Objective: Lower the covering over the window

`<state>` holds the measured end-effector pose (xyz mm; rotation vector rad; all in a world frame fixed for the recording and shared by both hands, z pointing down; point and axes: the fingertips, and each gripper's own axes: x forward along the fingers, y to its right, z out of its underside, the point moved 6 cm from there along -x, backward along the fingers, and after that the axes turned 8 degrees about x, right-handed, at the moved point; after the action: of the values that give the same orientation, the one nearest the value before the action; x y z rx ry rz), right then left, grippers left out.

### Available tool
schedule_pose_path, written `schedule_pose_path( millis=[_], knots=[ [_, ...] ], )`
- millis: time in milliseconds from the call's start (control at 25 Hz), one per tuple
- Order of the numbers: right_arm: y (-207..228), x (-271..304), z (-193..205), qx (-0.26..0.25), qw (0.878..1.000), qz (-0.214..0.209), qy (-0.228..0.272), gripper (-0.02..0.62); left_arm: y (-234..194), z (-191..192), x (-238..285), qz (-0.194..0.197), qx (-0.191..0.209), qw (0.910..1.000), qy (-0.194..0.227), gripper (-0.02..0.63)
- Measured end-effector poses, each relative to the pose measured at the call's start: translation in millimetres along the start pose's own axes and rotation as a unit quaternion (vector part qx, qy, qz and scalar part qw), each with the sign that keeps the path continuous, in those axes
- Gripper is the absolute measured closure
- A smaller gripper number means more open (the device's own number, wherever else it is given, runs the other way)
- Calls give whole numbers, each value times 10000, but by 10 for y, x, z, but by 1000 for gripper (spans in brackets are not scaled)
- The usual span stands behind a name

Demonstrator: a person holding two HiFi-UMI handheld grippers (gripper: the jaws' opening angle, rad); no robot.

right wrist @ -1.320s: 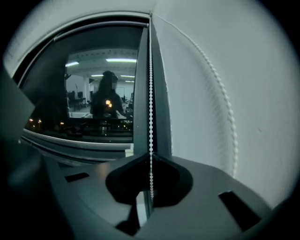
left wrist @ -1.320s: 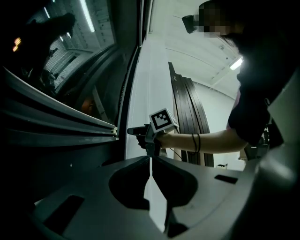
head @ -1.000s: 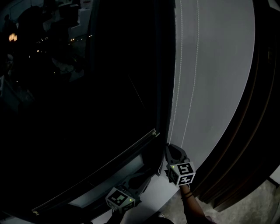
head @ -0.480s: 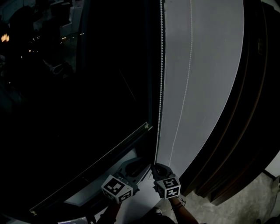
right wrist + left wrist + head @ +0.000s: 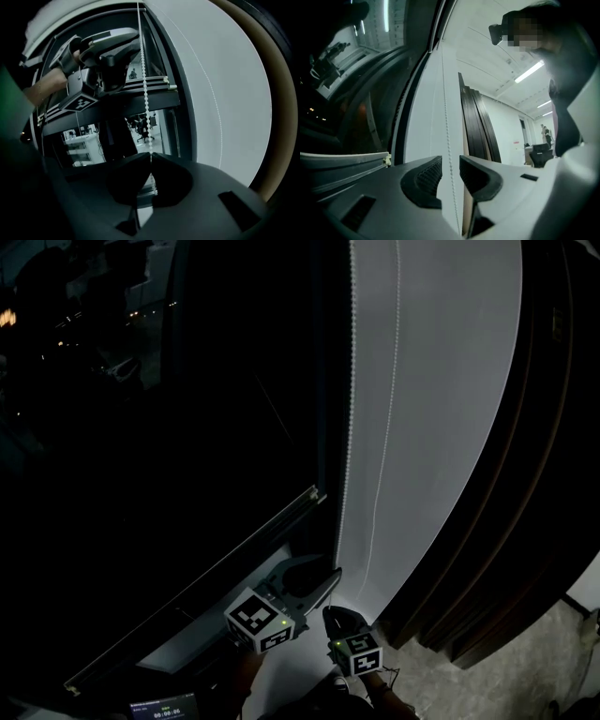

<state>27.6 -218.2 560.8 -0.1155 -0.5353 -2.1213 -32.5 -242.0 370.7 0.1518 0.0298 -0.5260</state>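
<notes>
A white bead chain [image 5: 348, 427] hangs down the pale wall strip [image 5: 450, 381] beside the dark window [image 5: 187, 427]; its second strand [image 5: 389, 409] hangs just to the right. The blind's bottom rail [image 5: 234, 554] slants across the lower window. My right gripper [image 5: 330, 613] is low down and shut on the chain [image 5: 143, 70], which runs into its closed jaws [image 5: 150, 157]. My left gripper [image 5: 328, 579] sits just above it; its jaws have just been opening. The chain [image 5: 446, 122] passes untouched between its pads [image 5: 429, 176], and the left gripper [image 5: 451, 164] stands open.
Dark wooden frame panels [image 5: 525, 521] rise right of the wall strip, with grey floor [image 5: 567, 652] beyond. A small lit screen [image 5: 164, 706] shows at the bottom edge. A person [image 5: 544, 133] stands far off in the bright room behind.
My right gripper has come down the wall with the chain in it. The left gripper has let go of the chain, opened, and risen above the right one.
</notes>
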Motion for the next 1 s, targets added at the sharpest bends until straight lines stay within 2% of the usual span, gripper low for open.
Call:
schedule_pose_path(
  millis=[120,280,360,480,680,800,920,1000],
  knots=[
    [18,-38,35,68,10000,31,29,583,31,-44,99,89,223,9997,-3,505],
    [48,-98,151,37,9999,117,-48,583,36,-62,142,136,307,9994,33,521],
    [50,-118,162,24,9999,120,-13,583,54,-56,147,181,272,9994,60,581],
    [28,-136,171,7,9999,112,-23,583,88,-48,151,238,71,9995,184,592],
    [4,-207,182,-29,9998,170,139,583,71,5,64,1,16,9981,613,601],
    [-4,-241,189,-104,9997,147,169,581,68,21,21,-150,208,9974,667,603],
    [-20,-247,192,-136,9999,25,-23,581,52,53,4,-221,114,9969,742,603],
    [-8,-267,195,-37,9999,46,-148,581,39,48,-6,-252,140,9976,632,603]
  ],
)
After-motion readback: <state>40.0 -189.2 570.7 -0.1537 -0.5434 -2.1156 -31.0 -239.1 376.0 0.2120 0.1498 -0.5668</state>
